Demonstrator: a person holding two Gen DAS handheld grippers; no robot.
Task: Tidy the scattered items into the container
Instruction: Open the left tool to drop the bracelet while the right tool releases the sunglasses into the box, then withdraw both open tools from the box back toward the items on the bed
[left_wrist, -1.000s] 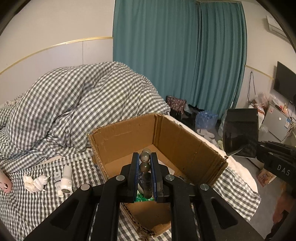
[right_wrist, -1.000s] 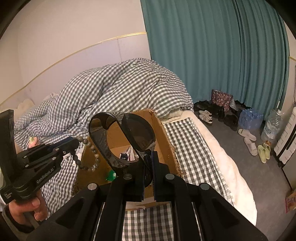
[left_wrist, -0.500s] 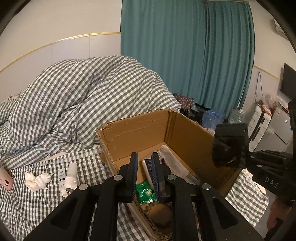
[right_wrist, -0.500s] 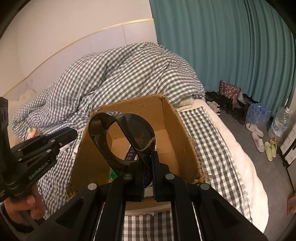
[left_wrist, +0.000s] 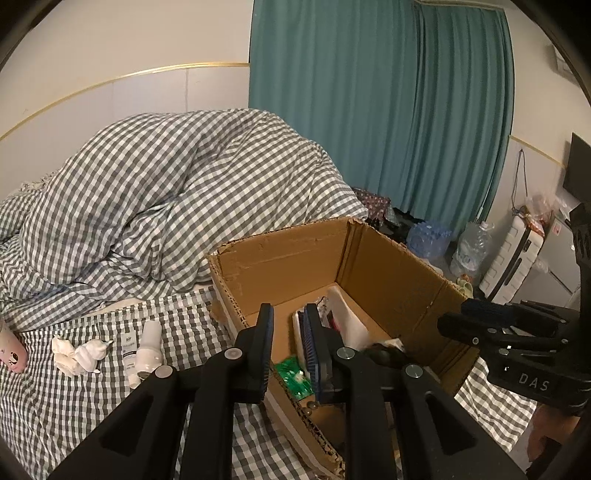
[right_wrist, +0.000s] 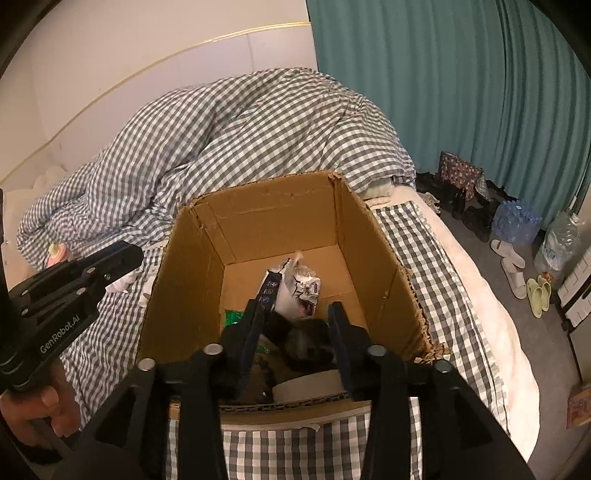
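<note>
Checked bedding surrounds the cardboard box. Right gripper, jaws just opened and empty, hangs over the sunglasses dropped below; left gripper stands slightly apart, empty. Lift both straight up, then fetch the bottles at its left.

The right gripper hangs over the cardboard box, its jaws just opened and empty. Dark sunglasses lie inside the box beneath them, beside a green packet and crumpled wrappers.
</note>
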